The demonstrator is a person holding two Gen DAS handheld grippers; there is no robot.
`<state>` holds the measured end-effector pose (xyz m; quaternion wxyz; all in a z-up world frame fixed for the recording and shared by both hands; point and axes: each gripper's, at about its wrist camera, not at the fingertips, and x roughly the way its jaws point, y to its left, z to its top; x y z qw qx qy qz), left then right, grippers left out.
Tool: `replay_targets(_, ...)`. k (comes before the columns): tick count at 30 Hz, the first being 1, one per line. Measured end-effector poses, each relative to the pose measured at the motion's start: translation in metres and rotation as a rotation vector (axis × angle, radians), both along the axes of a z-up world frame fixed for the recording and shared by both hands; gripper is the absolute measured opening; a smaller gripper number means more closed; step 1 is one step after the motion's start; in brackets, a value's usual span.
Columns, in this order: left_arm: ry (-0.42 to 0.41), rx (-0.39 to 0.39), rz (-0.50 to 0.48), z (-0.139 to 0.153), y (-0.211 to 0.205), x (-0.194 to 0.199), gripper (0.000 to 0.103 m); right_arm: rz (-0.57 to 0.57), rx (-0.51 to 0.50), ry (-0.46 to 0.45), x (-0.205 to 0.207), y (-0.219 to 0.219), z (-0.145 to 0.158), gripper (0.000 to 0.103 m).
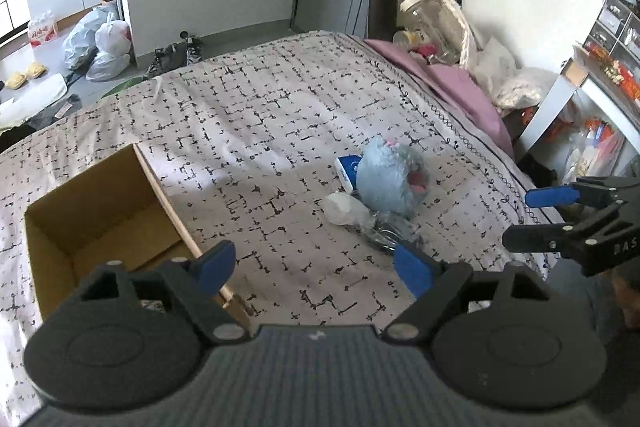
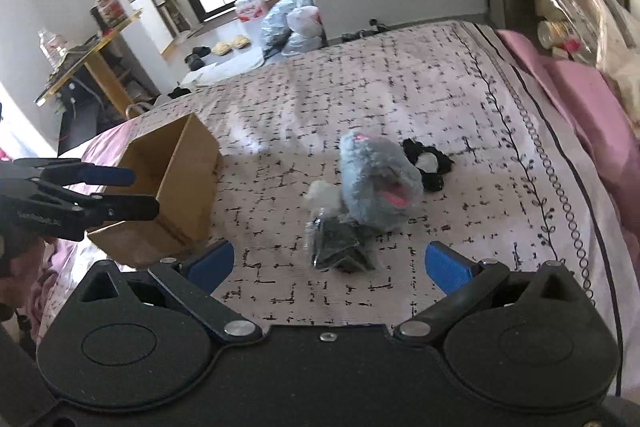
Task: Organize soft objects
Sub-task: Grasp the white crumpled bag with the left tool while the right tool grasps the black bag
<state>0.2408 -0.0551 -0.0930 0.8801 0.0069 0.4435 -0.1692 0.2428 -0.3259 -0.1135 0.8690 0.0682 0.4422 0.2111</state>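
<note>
The soft things lie bunched mid-bed on the patterned bedspread: a blue-grey plush toy, a white soft lump touching its left side, a clear bag of dark items just nearer, and a black-and-white fabric piece to its right. The open cardboard box waits to the left — presumably the place to gather them (it looks empty). The left gripper and the right gripper both aim at the pile, jaws apart, holding nothing — poised for a first pick.
</note>
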Motion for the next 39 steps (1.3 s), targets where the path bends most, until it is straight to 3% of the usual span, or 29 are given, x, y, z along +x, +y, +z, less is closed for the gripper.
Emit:
replay_targets(6,0.015,0.006,-0.044,-0.010,-0.014,0.014,0.082,0.016,-0.021,0.014,0.004,0.005,-0.013,0.100)
replay_targets(8,0.028,0.009,-0.059,-0.015,-0.019,0.019,0.073,0.019,-0.023,0.023,0.006,0.007,-0.017,0.098)
replay_targets(17,0.114,0.012,-0.075,-0.042,-0.037,0.055,0.061,0.006,-0.006,0.080,0.022,0.019,-0.042,0.086)
replay_targets(20,0.141,0.013,-0.073,-0.054,-0.040,0.067,0.061,0.003,0.000,0.099,0.030,0.022,-0.050,0.085)
replay_targets(24,0.189,0.022,-0.057,-0.071,-0.045,0.080,0.059,-0.013,0.010,0.131,0.041,0.024,-0.062,0.076)
replay_targets(37,0.229,0.008,-0.062,-0.100,-0.067,0.110,0.059,-0.068,0.071,0.223,0.065,0.023,-0.099,0.072)
replay_targets(39,0.235,0.005,-0.059,-0.103,-0.068,0.115,0.059,-0.053,0.091,0.227,0.066,0.023,-0.102,0.061)
